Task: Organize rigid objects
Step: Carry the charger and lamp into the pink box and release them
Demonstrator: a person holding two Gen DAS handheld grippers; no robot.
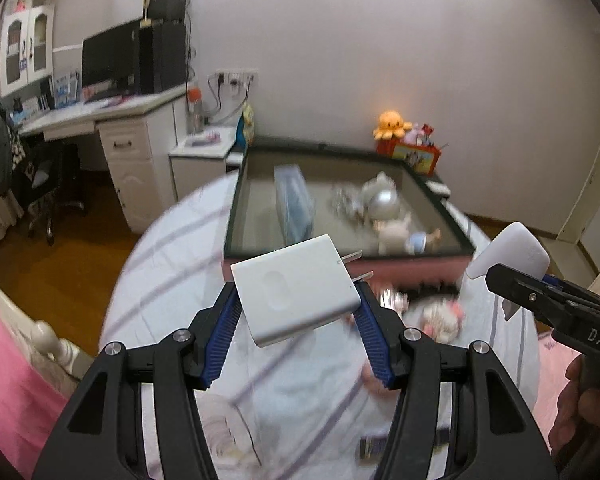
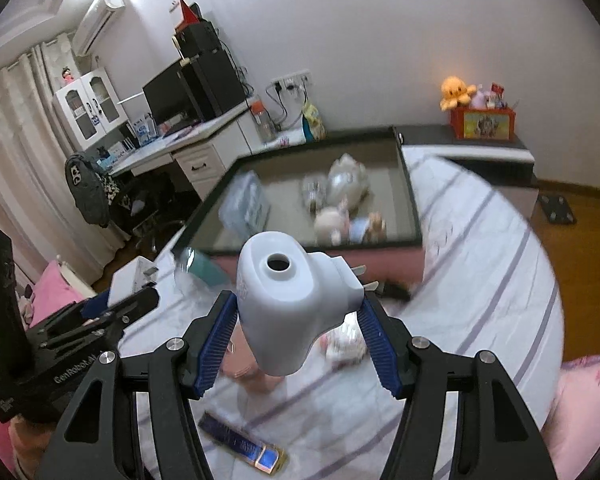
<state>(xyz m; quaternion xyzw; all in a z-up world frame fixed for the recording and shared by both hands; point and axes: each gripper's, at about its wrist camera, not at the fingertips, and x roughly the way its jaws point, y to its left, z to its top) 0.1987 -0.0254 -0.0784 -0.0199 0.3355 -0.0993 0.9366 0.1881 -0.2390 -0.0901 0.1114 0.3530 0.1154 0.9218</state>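
Observation:
My left gripper [image 1: 296, 308] is shut on a flat white plug adapter [image 1: 296, 292] with two metal prongs pointing right, held above the striped bed sheet. My right gripper [image 2: 298, 312] is shut on a white plug-in device [image 2: 292, 300] with a round hole on top and prongs to the right. Each gripper shows in the other view: the right gripper [image 1: 516, 280] at the right edge, the left gripper [image 2: 136, 300] at the left. Ahead lies a shallow dark-rimmed tray [image 1: 236, 200], which also shows in the right wrist view [image 2: 410, 200]; it holds a blue box [image 1: 294, 200], silver items and small dolls.
On the sheet lie a blue and gold flat box [image 2: 244, 440], a teal item [image 2: 204, 268], and pink-white toys [image 2: 344, 340]. A desk with monitor [image 1: 112, 60] stands at left, a red toy box [image 2: 484, 122] with an orange plush on a cabinet behind.

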